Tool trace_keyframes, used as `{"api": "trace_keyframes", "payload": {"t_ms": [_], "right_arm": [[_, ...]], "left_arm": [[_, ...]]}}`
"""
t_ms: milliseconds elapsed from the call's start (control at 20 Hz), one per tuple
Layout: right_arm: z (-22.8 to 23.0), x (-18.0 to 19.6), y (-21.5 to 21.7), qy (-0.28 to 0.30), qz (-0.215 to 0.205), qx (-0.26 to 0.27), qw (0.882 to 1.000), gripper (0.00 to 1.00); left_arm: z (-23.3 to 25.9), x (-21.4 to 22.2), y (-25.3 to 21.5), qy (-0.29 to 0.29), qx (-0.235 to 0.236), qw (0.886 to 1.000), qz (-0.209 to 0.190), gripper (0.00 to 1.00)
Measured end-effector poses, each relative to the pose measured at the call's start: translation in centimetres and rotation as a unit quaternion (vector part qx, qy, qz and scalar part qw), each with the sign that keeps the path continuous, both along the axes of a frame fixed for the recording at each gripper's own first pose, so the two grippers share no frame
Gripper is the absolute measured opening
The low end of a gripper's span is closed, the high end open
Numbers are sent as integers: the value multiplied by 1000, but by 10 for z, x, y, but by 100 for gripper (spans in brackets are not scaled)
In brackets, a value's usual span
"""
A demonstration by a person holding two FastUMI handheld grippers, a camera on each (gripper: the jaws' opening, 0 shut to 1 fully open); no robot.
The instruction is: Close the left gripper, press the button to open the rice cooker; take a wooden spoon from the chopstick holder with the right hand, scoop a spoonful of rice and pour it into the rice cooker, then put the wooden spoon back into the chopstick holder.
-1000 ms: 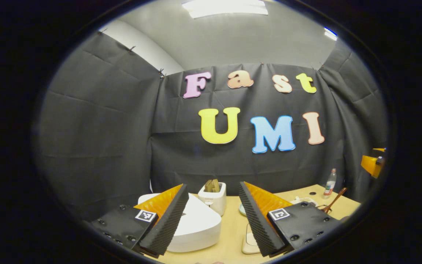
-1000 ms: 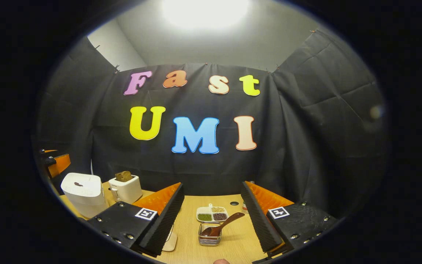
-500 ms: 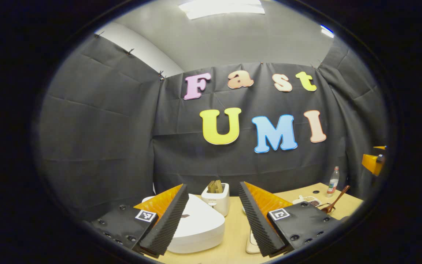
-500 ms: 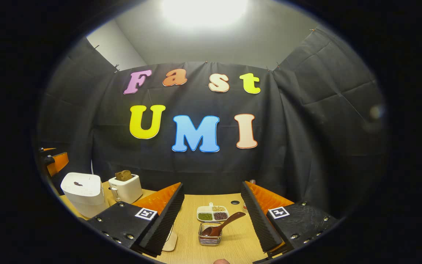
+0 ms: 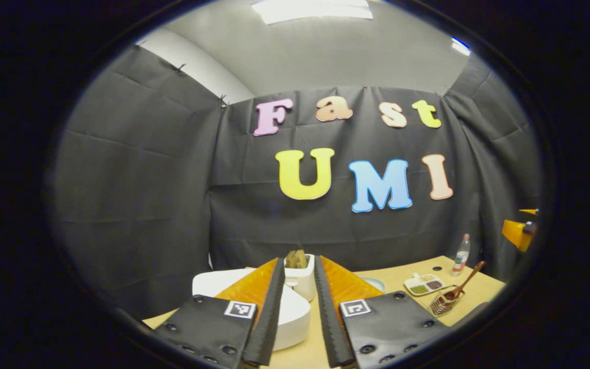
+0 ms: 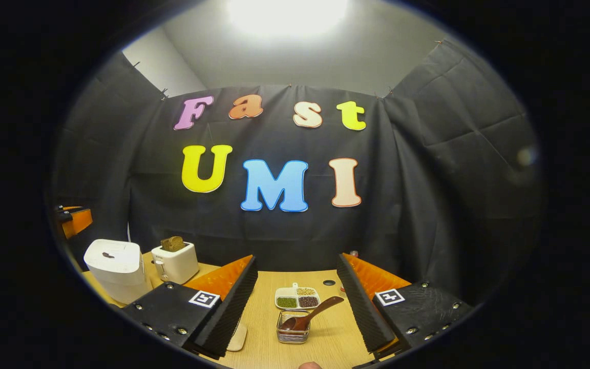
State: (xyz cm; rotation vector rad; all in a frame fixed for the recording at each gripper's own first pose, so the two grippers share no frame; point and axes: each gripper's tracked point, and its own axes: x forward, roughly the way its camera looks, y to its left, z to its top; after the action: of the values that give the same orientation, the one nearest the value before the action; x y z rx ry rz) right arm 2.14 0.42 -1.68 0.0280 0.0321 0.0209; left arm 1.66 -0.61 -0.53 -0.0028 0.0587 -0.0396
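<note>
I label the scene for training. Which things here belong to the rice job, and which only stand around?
For the job: rice cooker, wooden spoon, chopstick holder, grain dish, left gripper, right gripper.

Standing around: toaster, bottle.

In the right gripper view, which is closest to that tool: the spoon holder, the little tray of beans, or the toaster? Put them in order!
1. The spoon holder, on the table right ahead of the right tool, between its fingers.
2. The little tray of beans, just behind the holder.
3. The toaster, far off to the left near the wall.
</note>
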Motion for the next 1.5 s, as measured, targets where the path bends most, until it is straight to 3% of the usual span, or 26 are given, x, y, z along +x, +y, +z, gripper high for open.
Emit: {"api": "trace_keyframes", "payload": {"t_ms": [200,300,1050,1500], "right_arm": [[2,4,5,-1,3,-2,1000,95],[3,4,9,-1,4,-4,1000,95],[0,1,16,11,-28,-23,999,95],[-14,1,14,33,-47,-23,998,95]], "left_arm": [[8,1,18,-17,21,999,32,14],[6,5,16,-19,20,999,29,8],[-62,76,95,54,-12,995,79,11],[-147,99,108,144,-31,986,74,8]]}}
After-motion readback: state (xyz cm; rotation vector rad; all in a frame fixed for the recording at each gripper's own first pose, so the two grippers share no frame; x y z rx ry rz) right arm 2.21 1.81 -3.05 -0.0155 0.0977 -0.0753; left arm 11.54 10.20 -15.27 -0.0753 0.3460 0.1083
